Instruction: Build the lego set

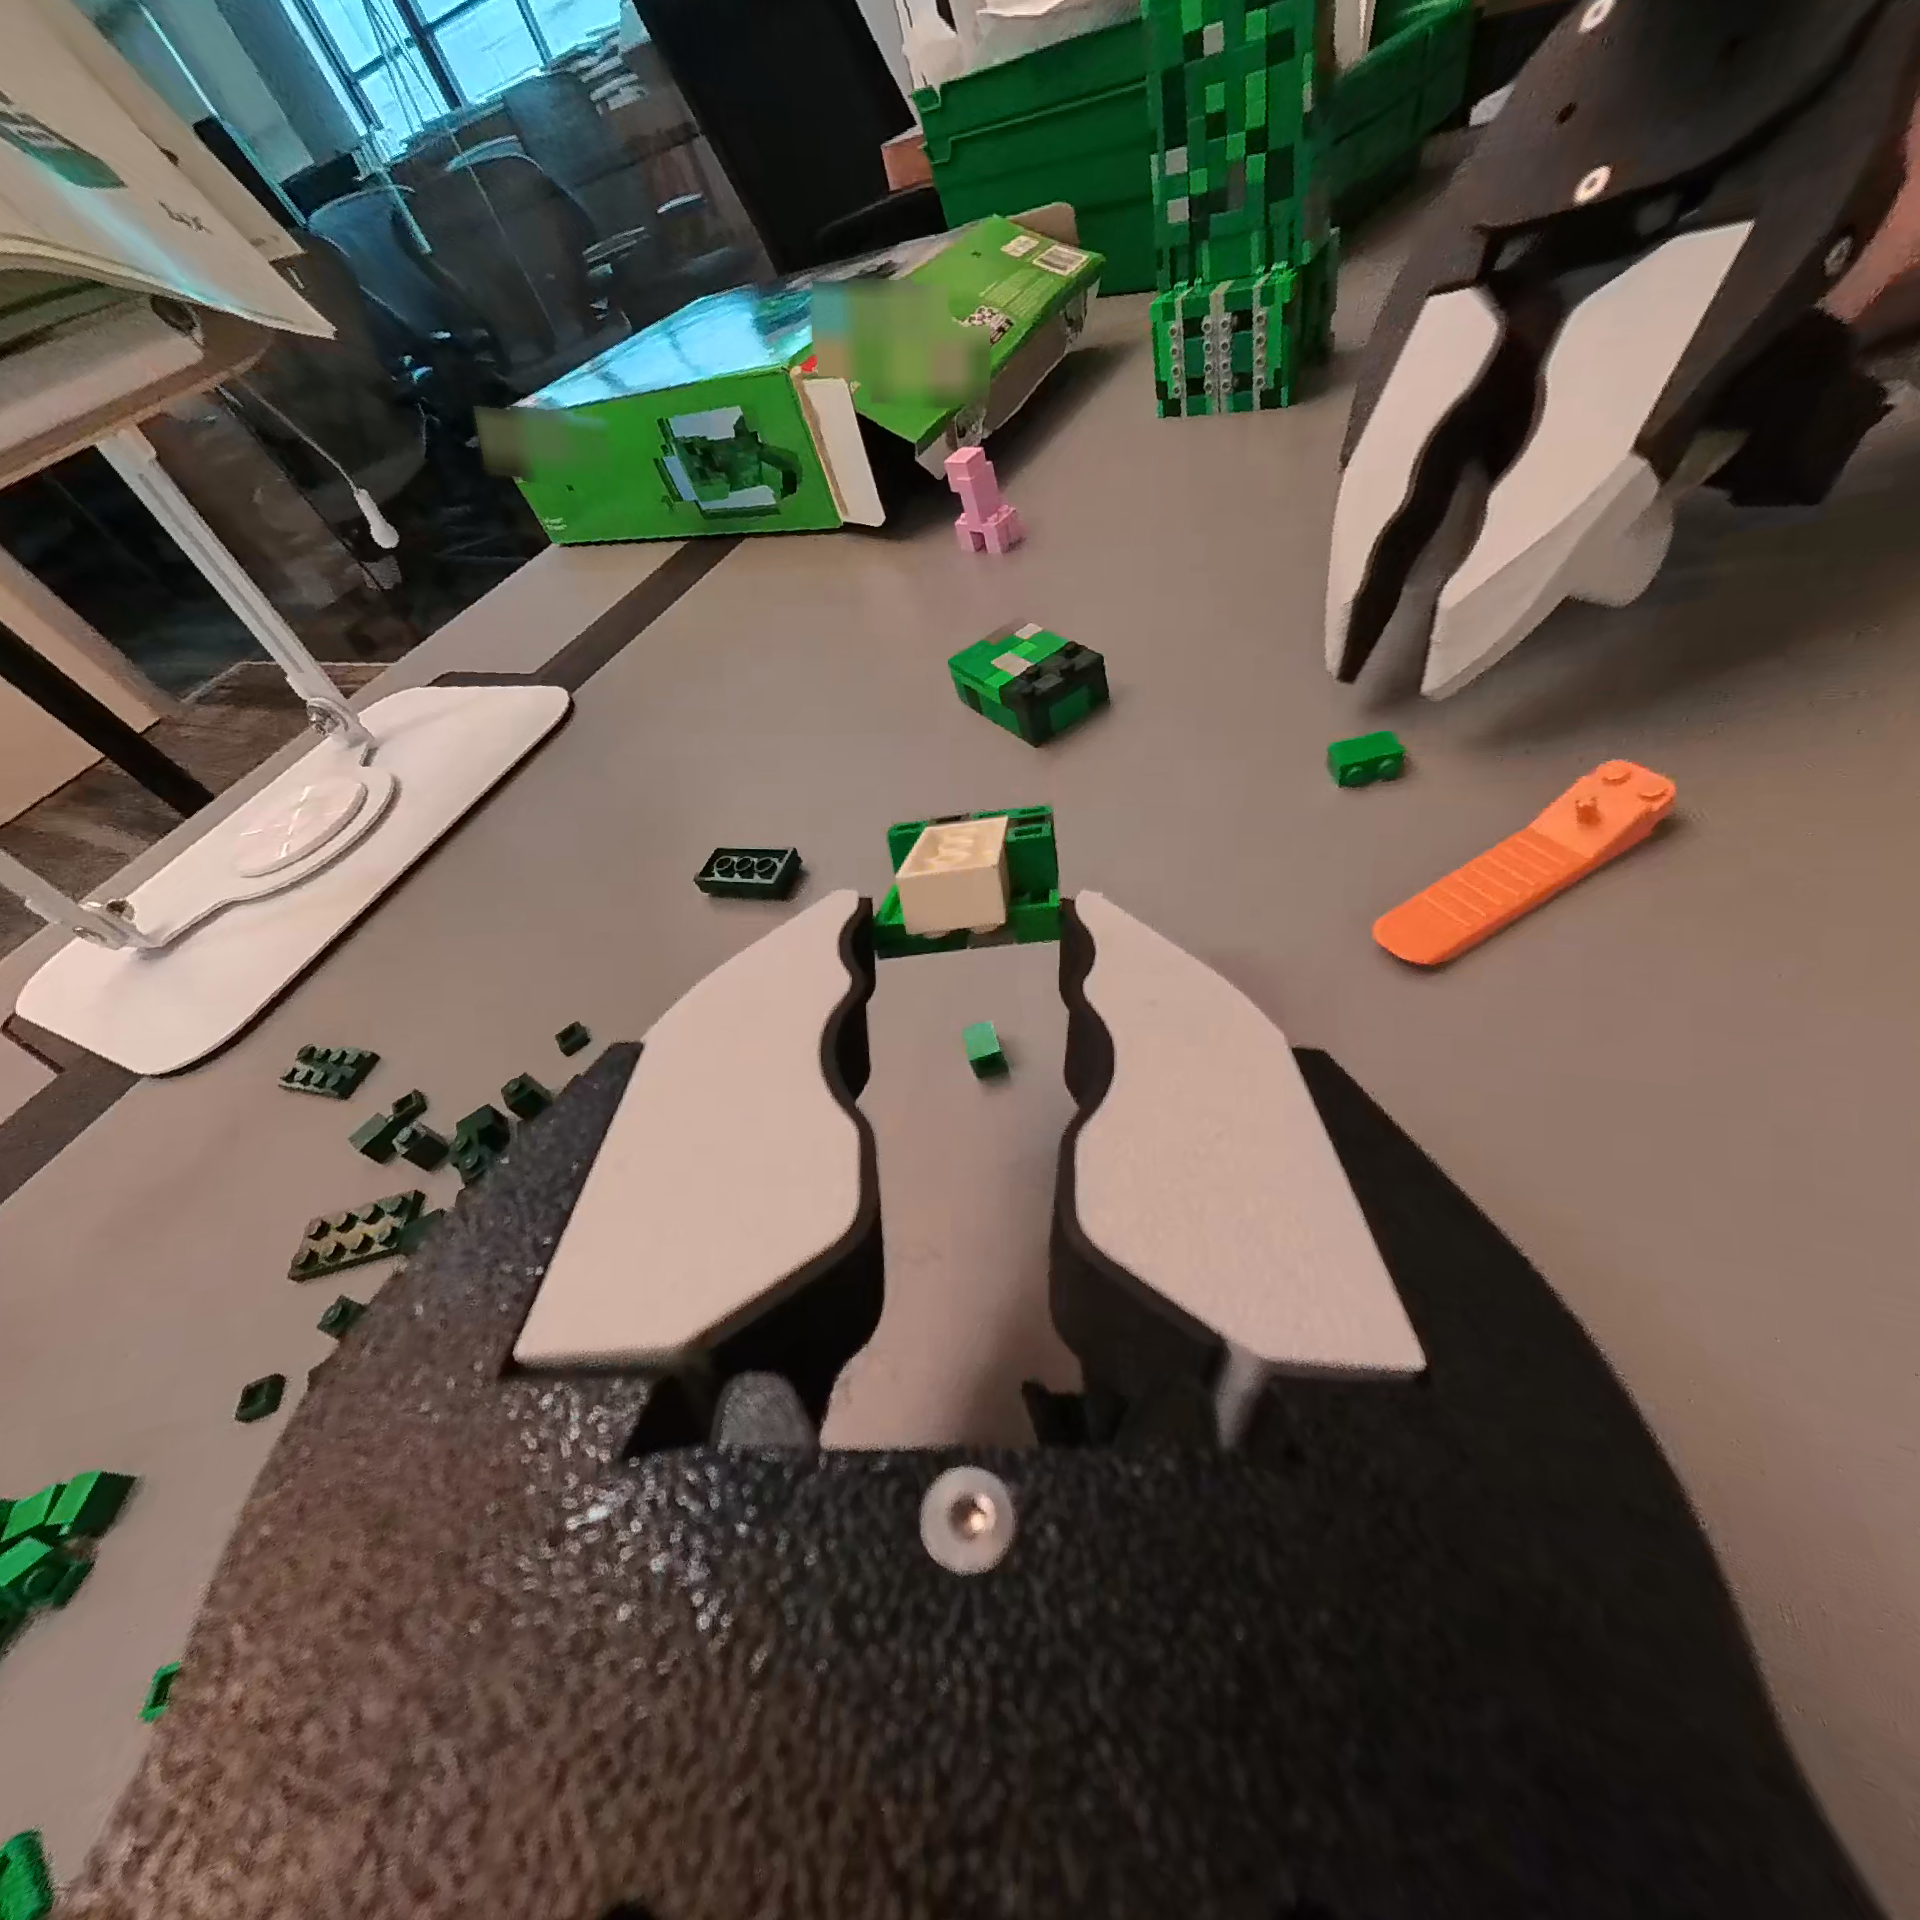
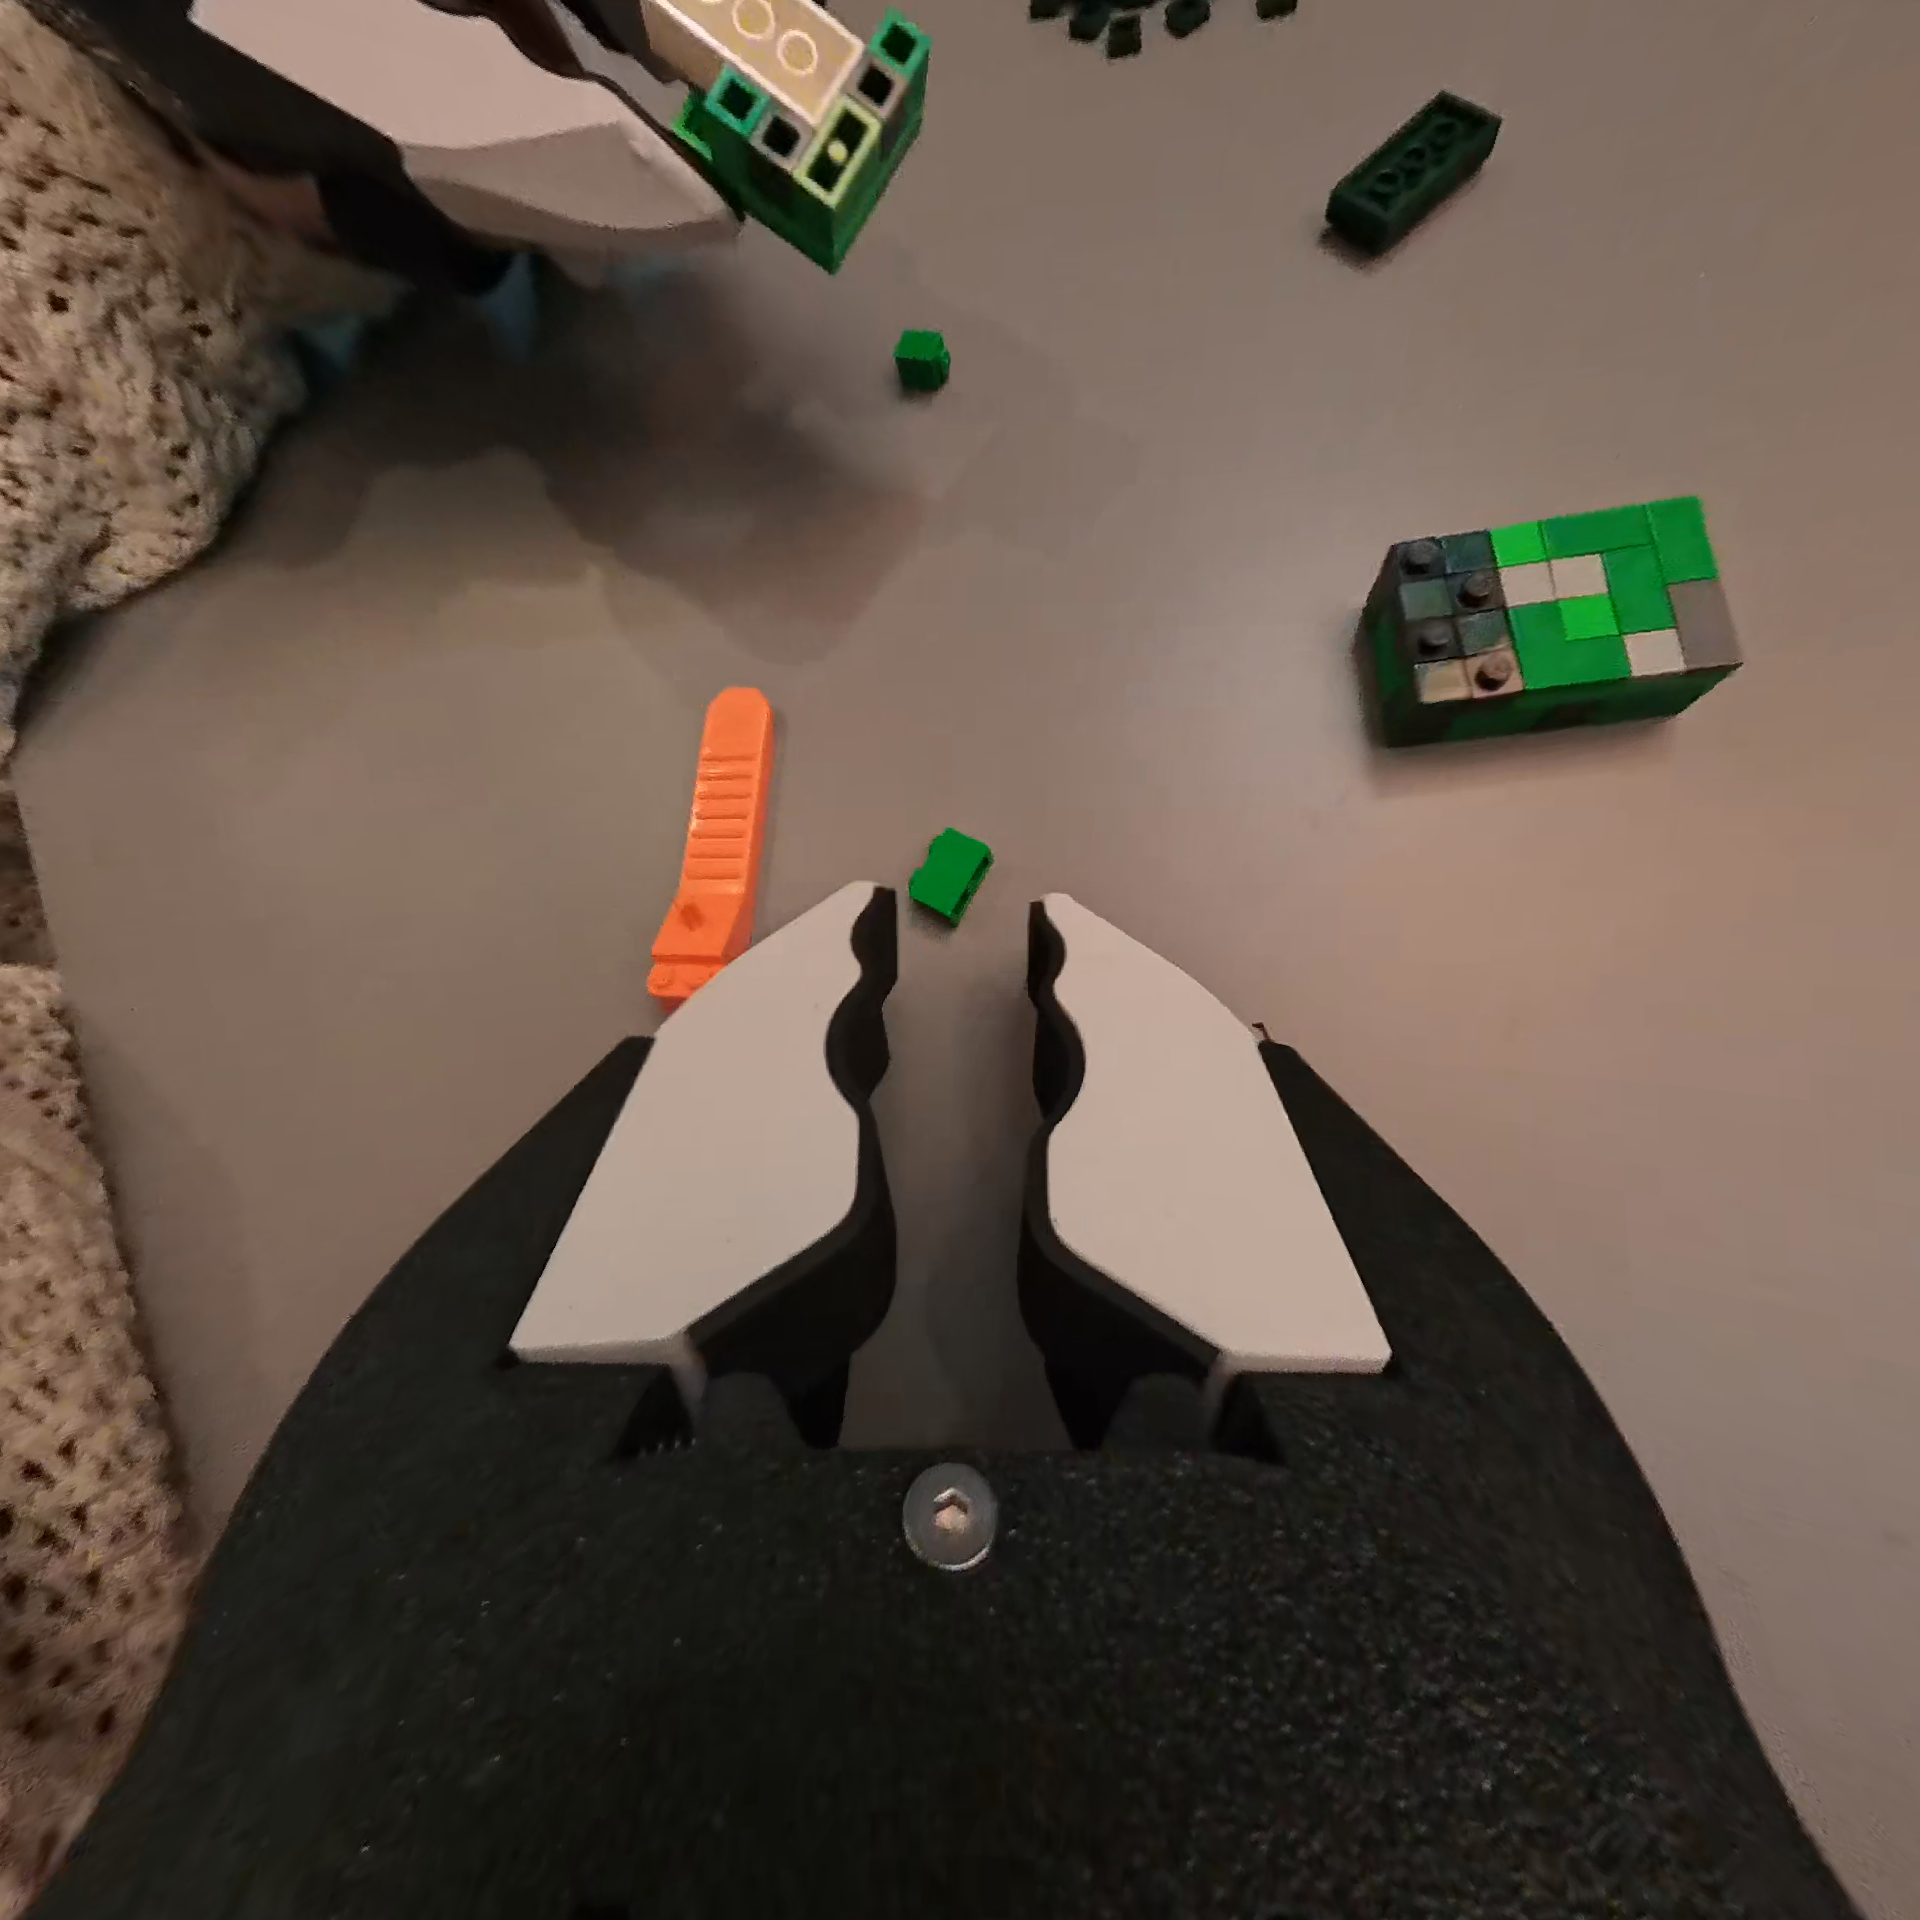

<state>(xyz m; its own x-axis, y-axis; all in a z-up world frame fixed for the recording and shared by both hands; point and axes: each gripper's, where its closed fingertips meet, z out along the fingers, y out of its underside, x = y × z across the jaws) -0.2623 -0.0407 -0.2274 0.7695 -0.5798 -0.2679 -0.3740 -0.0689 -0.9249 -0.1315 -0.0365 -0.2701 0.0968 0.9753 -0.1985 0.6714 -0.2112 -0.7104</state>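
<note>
My left gripper (image 1: 971, 909) is shut on a small green brick assembly with a white brick on it (image 1: 966, 878) and holds it above the grey table; it also shows at the top left of the right wrist view (image 2: 821, 125). My right gripper (image 2: 961, 909) is open and empty, its tips just short of a small green brick (image 2: 951, 876) lying on the table. In the left wrist view the right gripper (image 1: 1397, 675) hovers above that brick (image 1: 1364, 758). A finished green, grey and black block (image 1: 1029, 681) (image 2: 1548, 623) lies farther off.
An orange brick separator (image 1: 1527, 862) (image 2: 717, 831) lies beside the right gripper. A tiny green cube (image 1: 984, 1044) (image 2: 921, 361), a dark green brick (image 1: 750, 871) (image 2: 1413, 171) and loose dark pieces (image 1: 416, 1132) lie about. Green boxes (image 1: 696, 447), a pink figure (image 1: 982, 499), a green tower (image 1: 1236, 208) and a white stand base (image 1: 291, 862) stand behind. My right fingertips sit around 15 centimeters from my left ones. The orange brick separator (image 1: 1527, 862) is about 5 centimeters from my right fingertips and 11 centimeters from my left. Look for it in the right wrist view (image 2: 715, 849) too.
</note>
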